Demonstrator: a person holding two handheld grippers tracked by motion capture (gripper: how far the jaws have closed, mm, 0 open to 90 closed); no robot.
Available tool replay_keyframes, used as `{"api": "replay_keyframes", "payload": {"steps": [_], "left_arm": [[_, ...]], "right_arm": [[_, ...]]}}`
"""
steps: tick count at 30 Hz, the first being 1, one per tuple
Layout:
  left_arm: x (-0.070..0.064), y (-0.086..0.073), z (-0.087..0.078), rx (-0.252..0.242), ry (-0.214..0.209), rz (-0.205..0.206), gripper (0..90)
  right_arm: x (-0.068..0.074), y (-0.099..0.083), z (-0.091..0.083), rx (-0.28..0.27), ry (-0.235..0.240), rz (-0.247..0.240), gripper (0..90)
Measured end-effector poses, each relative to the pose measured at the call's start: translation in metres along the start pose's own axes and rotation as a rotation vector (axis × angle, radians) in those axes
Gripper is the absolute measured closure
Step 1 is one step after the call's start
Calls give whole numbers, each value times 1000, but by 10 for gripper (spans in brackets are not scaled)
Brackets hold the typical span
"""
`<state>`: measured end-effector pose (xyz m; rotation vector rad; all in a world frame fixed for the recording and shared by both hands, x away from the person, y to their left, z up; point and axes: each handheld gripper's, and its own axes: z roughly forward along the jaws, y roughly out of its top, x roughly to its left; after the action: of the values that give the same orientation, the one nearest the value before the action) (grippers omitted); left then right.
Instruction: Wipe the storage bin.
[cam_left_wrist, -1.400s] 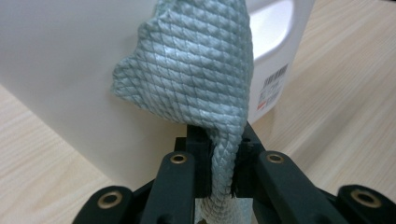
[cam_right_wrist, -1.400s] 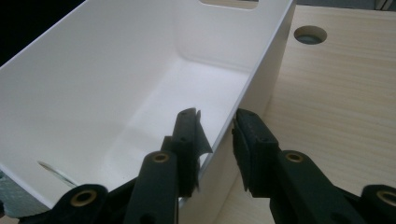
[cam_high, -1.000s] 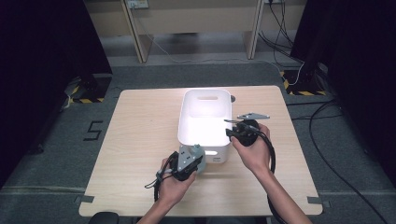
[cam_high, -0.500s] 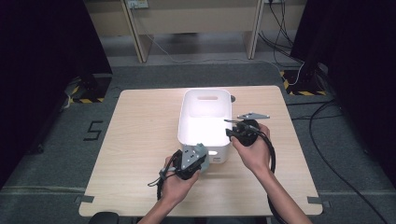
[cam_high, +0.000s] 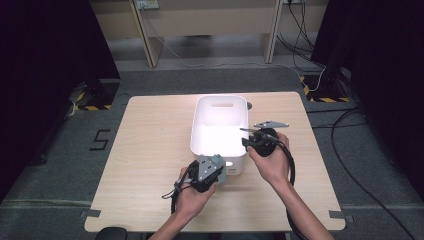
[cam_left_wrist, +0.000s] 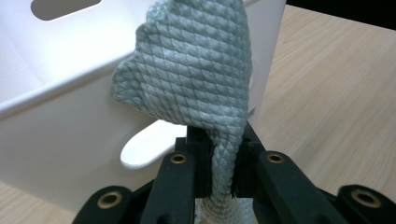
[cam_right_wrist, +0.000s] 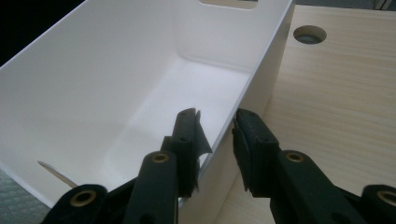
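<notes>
A white plastic bin (cam_high: 196, 131) stands in the middle of the wooden table (cam_high: 150, 150). My left gripper (cam_high: 215, 167) is at the bin's near wall (cam_left_wrist: 56, 130), just by its handle slot. It is shut on a pale green quilted cloth (cam_left_wrist: 196, 70), which stands up above the jaws (cam_left_wrist: 218, 140) against the rim. My right gripper (cam_high: 250, 137) sits on the bin's right wall (cam_right_wrist: 93, 70). One jaw is inside the bin and one outside, pinching the rim (cam_right_wrist: 217, 126). The bin's inside looks bare.
A round cable hole (cam_right_wrist: 308, 33) is in the tabletop just beyond the bin's far right corner (cam_high: 249, 105). Bare wood lies to the left and right of the bin. Each gripper's cable trails back along the forearm toward the near edge.
My left gripper with the cloth has crept slightly right and closer to the bin's near wall. The right gripper and the bin have stayed put.
</notes>
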<state>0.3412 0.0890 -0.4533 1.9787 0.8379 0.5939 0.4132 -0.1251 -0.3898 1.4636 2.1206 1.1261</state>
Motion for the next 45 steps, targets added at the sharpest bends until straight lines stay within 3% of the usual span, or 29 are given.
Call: {"api": "replay_keyframes", "payload": {"steps": [25,45], "left_arm": [[-10,-16,18,51,-14,-8,811],[-14,-26,27,38,24,25,810]], "right_arm": [[0,0,0,-1,0,-3,704],[0,-1,0,-3,-3,-6,703]]}}
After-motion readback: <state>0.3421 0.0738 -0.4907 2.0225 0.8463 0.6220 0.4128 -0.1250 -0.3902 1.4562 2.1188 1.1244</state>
